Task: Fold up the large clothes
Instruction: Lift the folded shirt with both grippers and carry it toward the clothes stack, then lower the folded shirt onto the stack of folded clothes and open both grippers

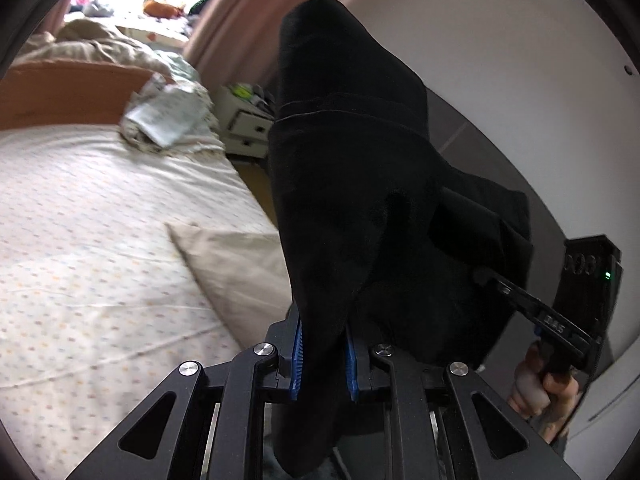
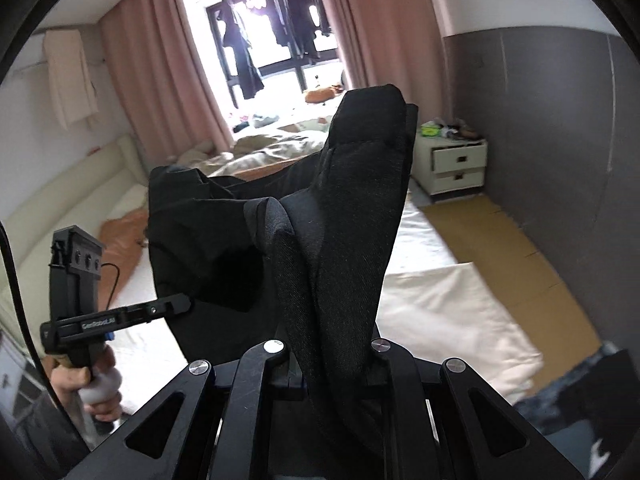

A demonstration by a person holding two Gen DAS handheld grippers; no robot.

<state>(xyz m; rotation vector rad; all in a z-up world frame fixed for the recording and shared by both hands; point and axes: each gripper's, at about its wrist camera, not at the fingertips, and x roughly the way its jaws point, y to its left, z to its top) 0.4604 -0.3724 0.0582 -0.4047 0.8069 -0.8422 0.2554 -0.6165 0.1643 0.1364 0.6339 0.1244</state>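
A large black garment (image 1: 360,184) hangs in the air between both grippers, above the bed. My left gripper (image 1: 323,356) is shut on one edge of it, the cloth pinched between the blue pads (image 1: 298,354). My right gripper (image 2: 334,364) is shut on another edge of the black garment (image 2: 344,216), which rises in a thick fold in front of the lens. In the right wrist view the left gripper (image 2: 180,304) shows at the left, gripping the cloth. In the left wrist view the right gripper (image 1: 484,276) shows at the right, in the cloth.
The bed (image 1: 88,216) with a dotted sheet lies below at the left, with crumpled bedding (image 1: 168,116) near its headboard. A beige cloth (image 1: 236,272) lies at the bed's edge. A white nightstand (image 2: 456,164) stands by the grey wall. Pink curtains (image 2: 160,68) frame the window.
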